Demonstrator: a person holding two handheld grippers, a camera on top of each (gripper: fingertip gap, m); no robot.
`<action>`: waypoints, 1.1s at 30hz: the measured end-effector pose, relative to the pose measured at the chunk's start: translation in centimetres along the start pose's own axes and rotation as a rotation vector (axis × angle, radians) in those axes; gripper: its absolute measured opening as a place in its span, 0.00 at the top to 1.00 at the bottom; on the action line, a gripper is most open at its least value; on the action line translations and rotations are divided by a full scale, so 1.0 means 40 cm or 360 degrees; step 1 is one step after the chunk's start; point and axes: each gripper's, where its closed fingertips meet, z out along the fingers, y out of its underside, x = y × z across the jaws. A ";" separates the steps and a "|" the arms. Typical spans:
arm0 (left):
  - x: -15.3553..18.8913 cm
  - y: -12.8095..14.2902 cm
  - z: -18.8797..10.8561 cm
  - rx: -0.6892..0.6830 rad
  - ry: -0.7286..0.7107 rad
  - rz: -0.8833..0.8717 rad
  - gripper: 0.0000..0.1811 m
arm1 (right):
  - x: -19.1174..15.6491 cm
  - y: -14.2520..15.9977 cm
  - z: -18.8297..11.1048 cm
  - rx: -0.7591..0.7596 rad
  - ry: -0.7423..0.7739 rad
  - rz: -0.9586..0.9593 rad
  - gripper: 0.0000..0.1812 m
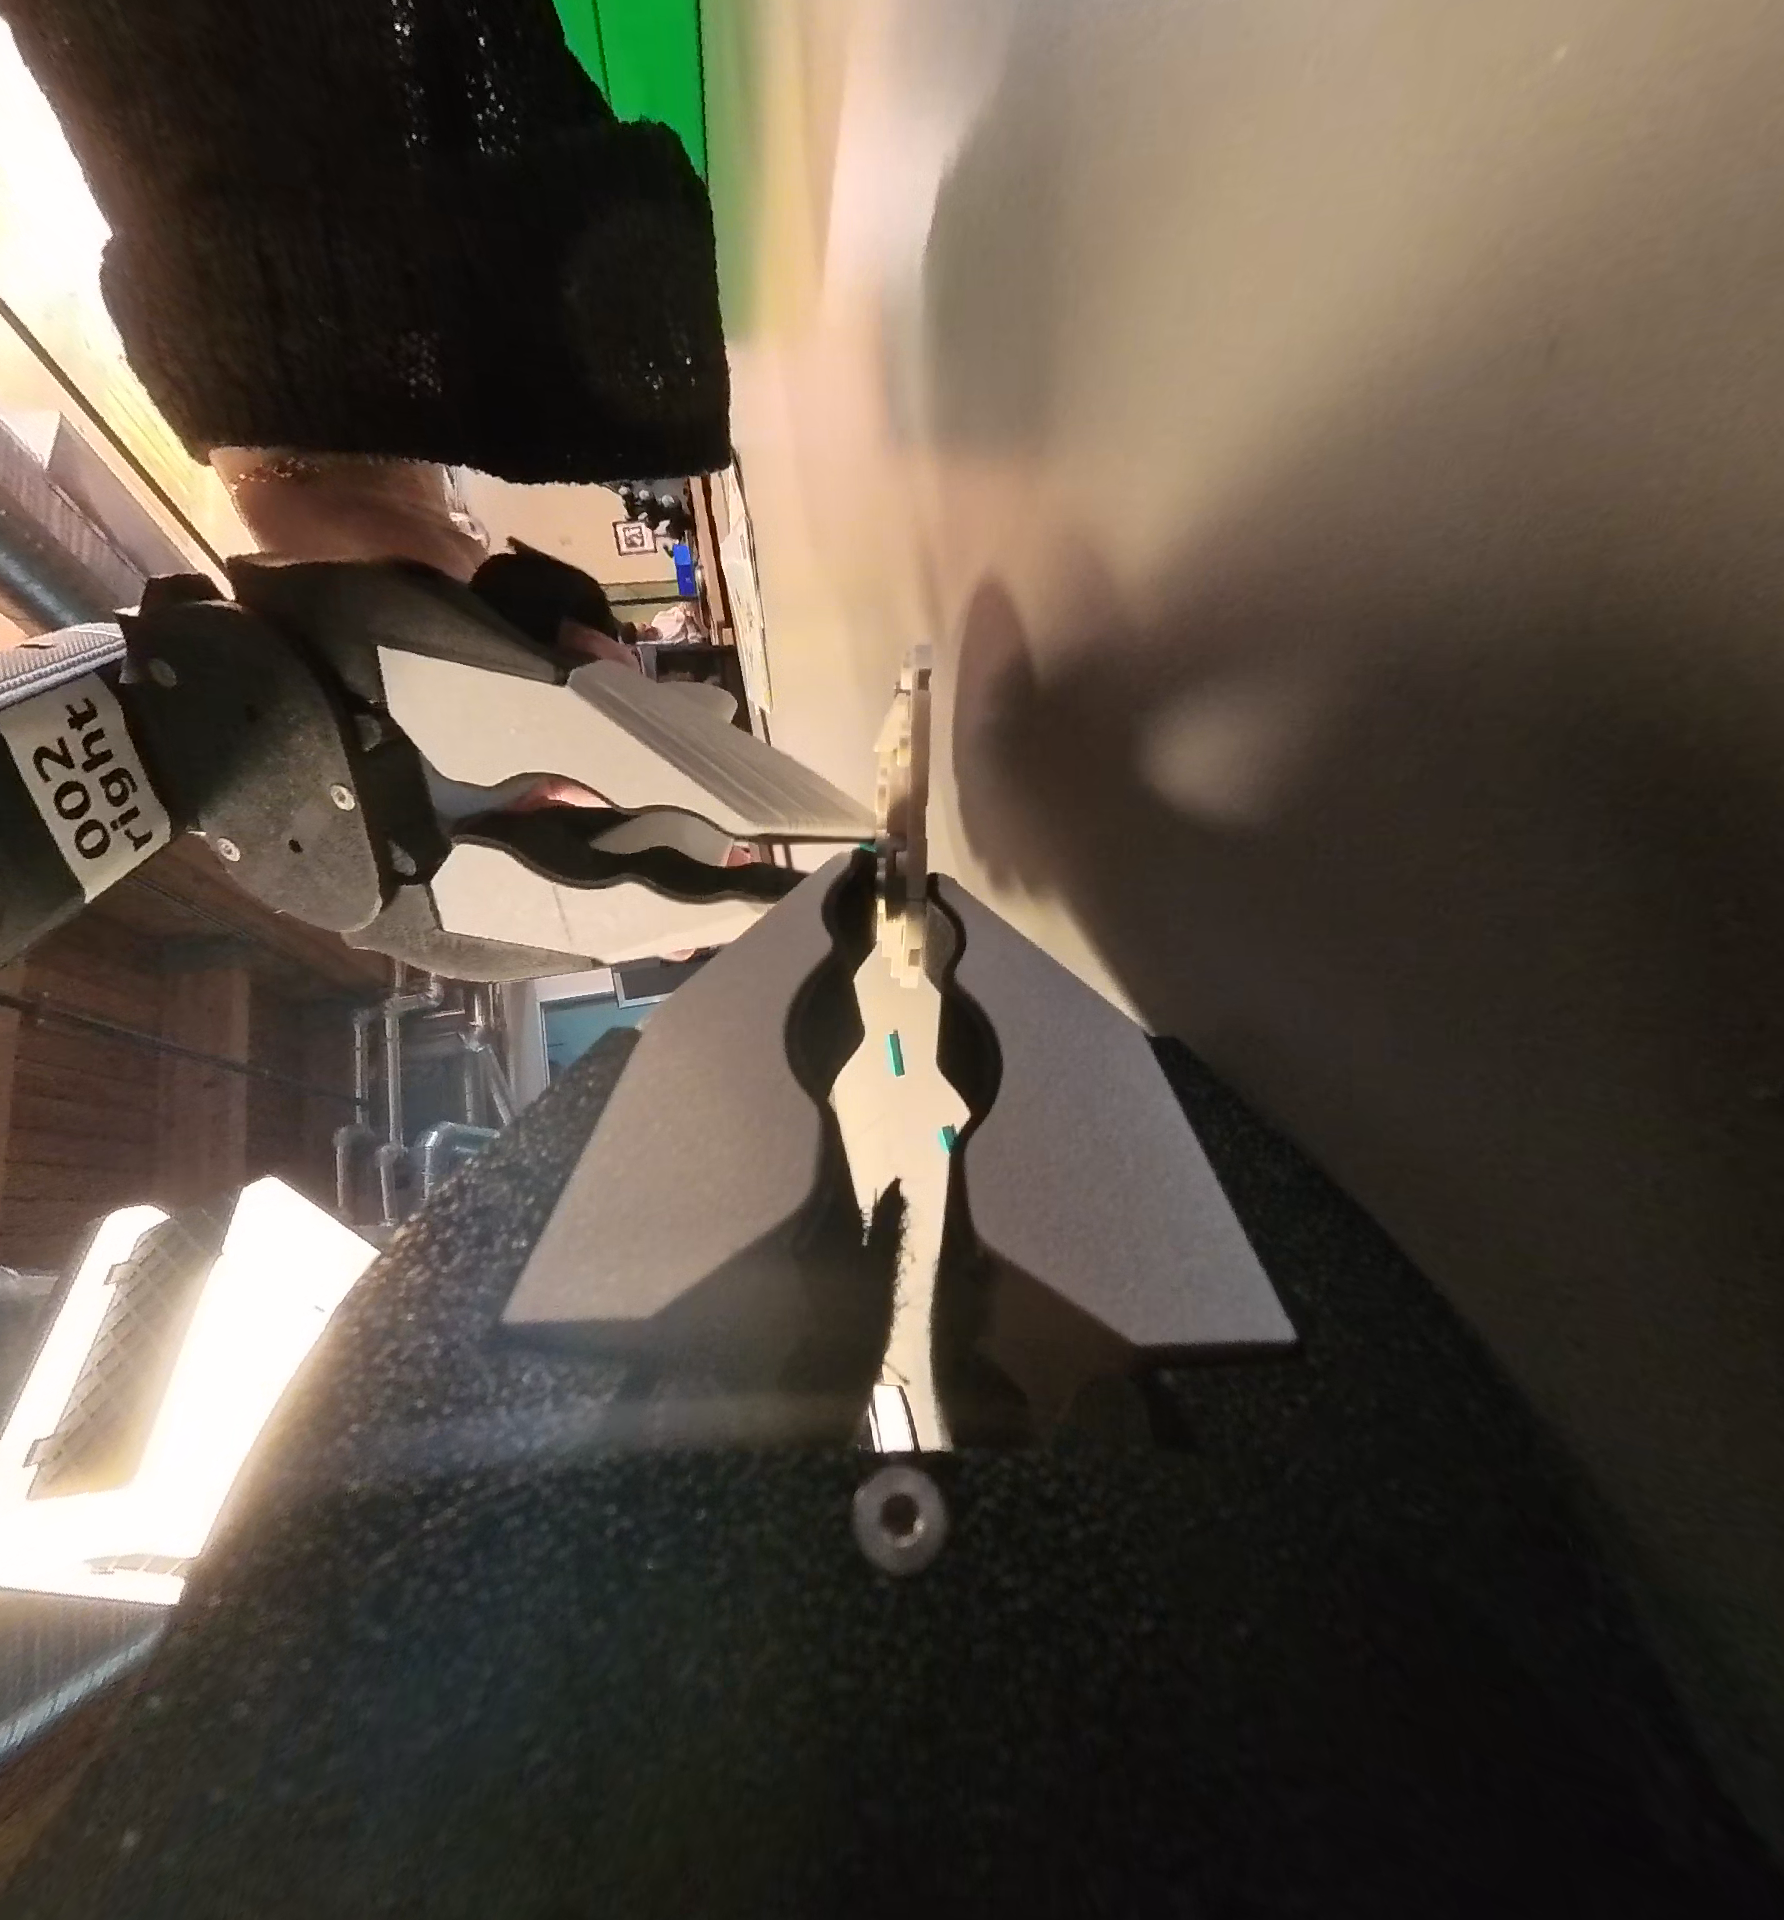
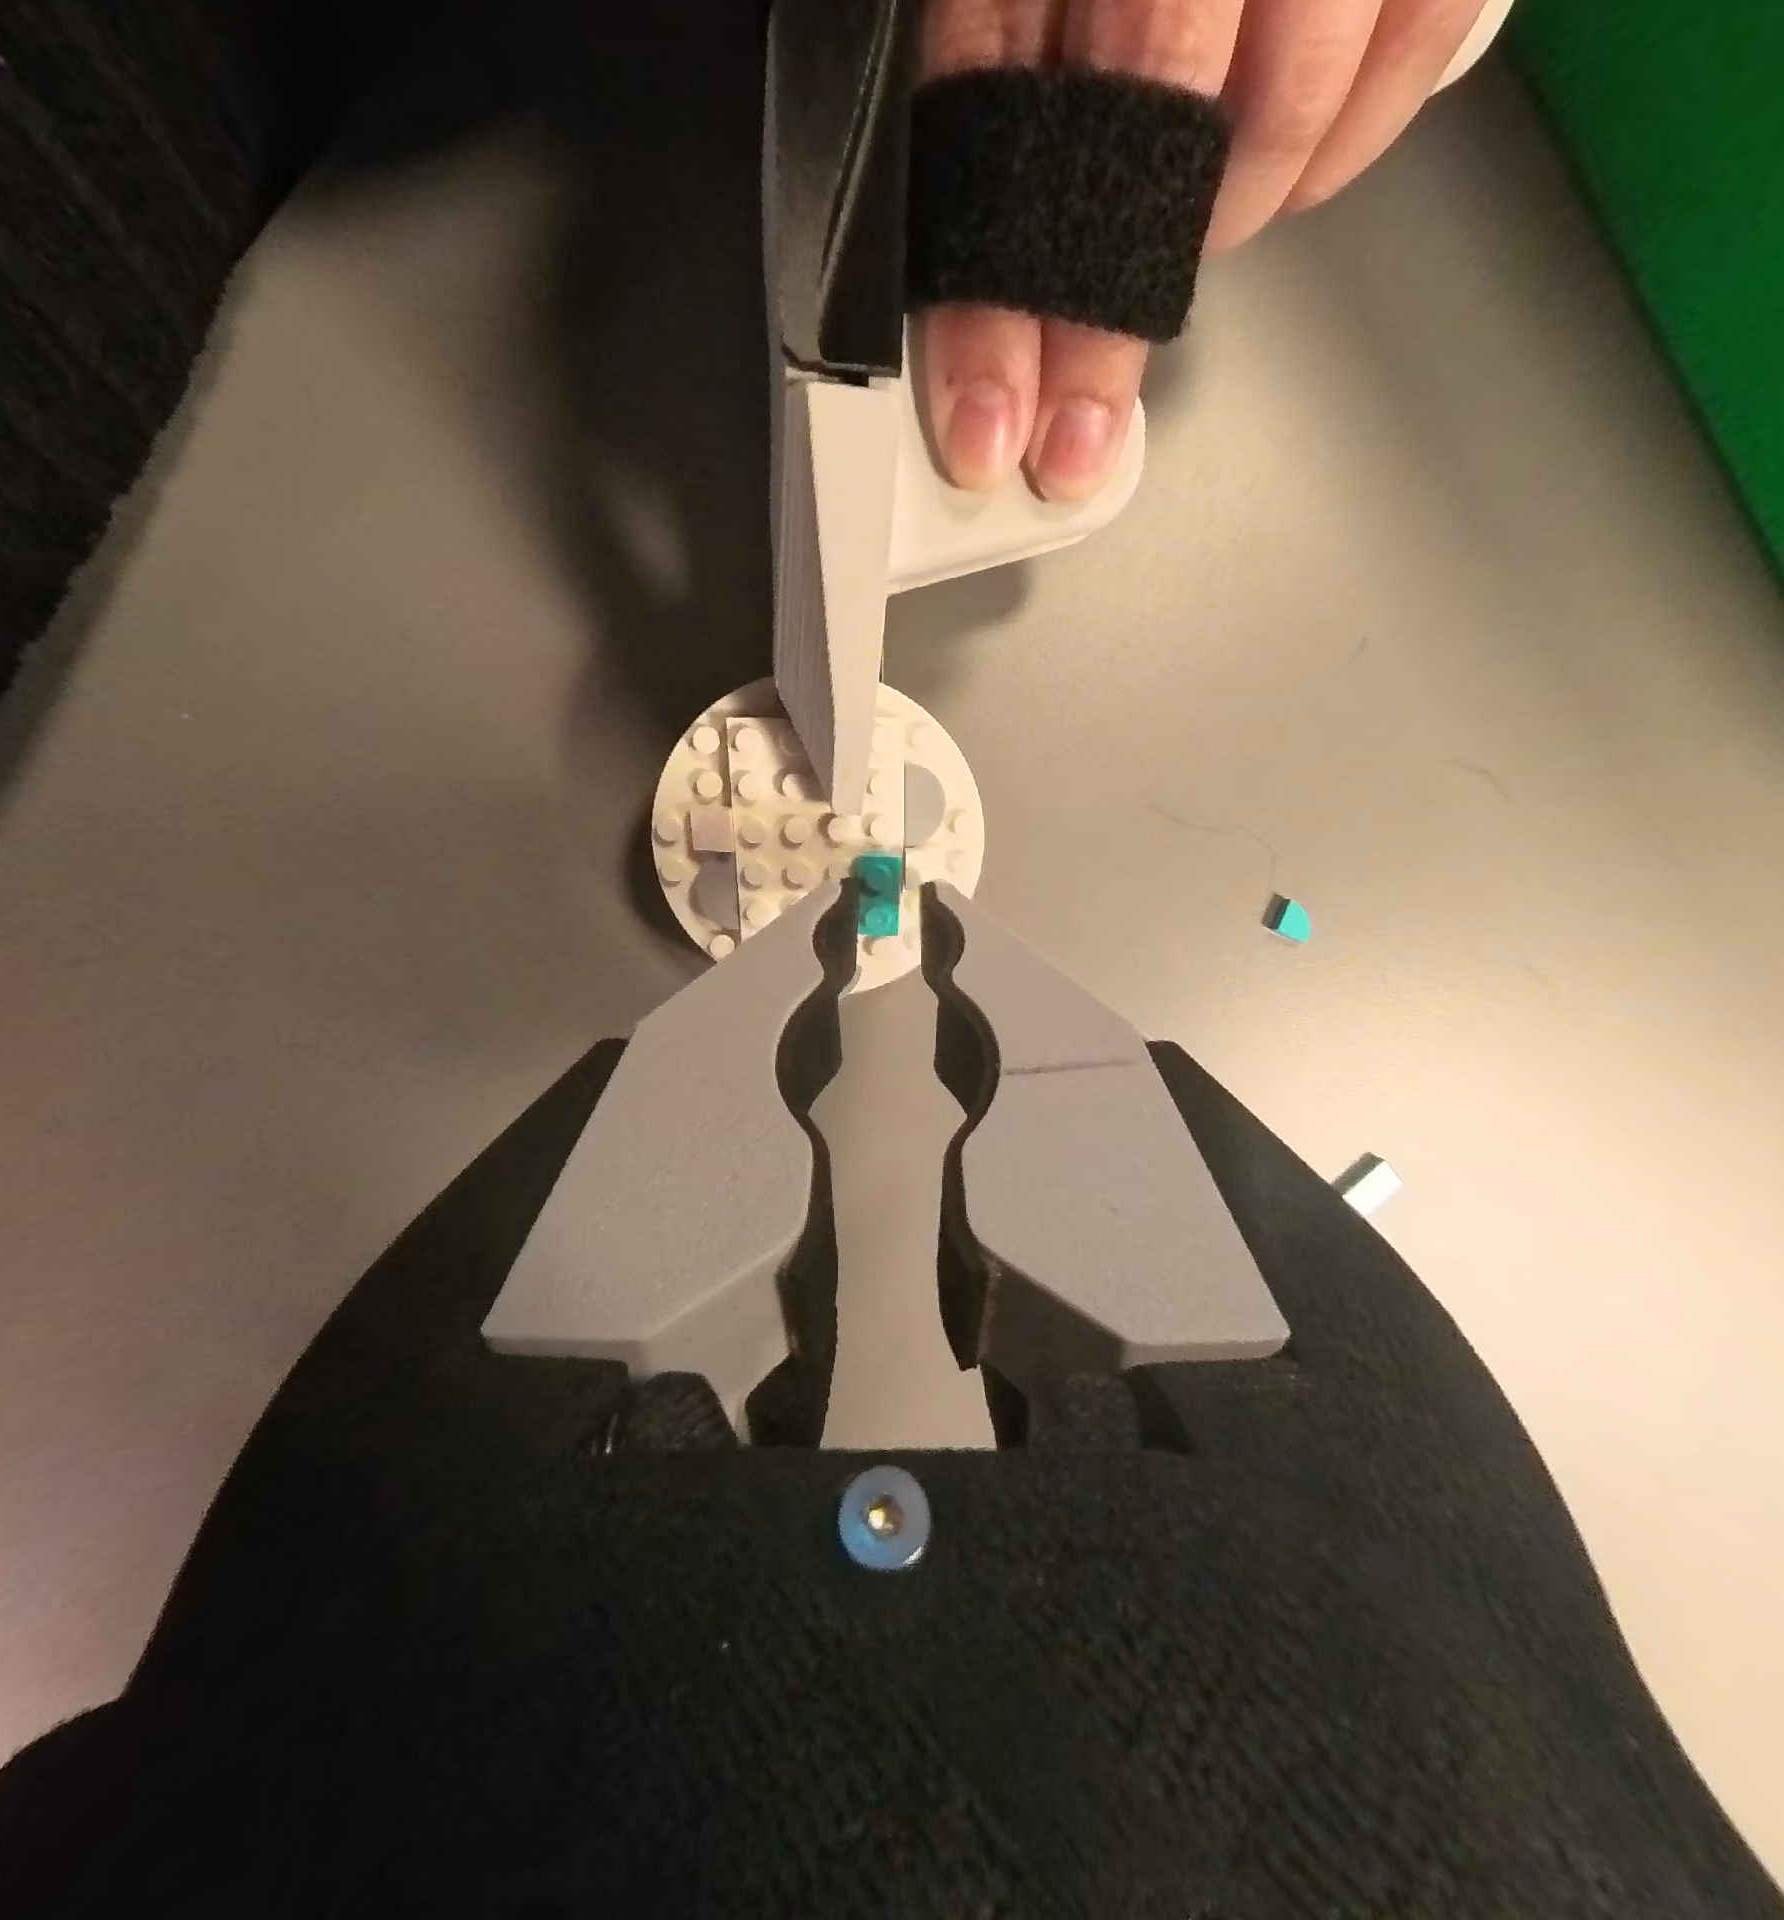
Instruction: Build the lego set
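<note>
Right wrist view: the white round lego plate (image 2: 820, 831), studded and partly covered with white plates, lies flat on the grey table (image 2: 348, 644). The right gripper (image 2: 883, 902) has its jaws narrowly parted around a small teal piece (image 2: 877, 904) at the plate's near edge; whether they grip it cannot be told. The left gripper (image 2: 846, 800) comes from above, its tip on the plate's studs, steadied by a hand (image 2: 1064, 260) with a black strap. A loose teal piece (image 2: 1288, 920) lies apart to the right. Left wrist view: the left gripper (image 1: 903, 883) has its jaws closed on the plate's edge (image 1: 909, 790)
</note>
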 end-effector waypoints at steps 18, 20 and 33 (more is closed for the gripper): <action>-0.007 0.004 0.002 -0.0013 -0.0033 0.0005 0.97 | 0.007 -0.008 -0.013 0.0019 0.0051 -0.0013 0.92; -0.009 0.007 0.003 -0.0023 -0.0040 0.0011 0.97 | 0.009 -0.010 -0.018 0.0030 0.0071 -0.0012 0.92; -0.021 0.006 0.003 -0.0025 -0.0075 -0.0001 0.97 | 0.014 -0.012 -0.020 0.0042 0.0132 -0.0021 0.91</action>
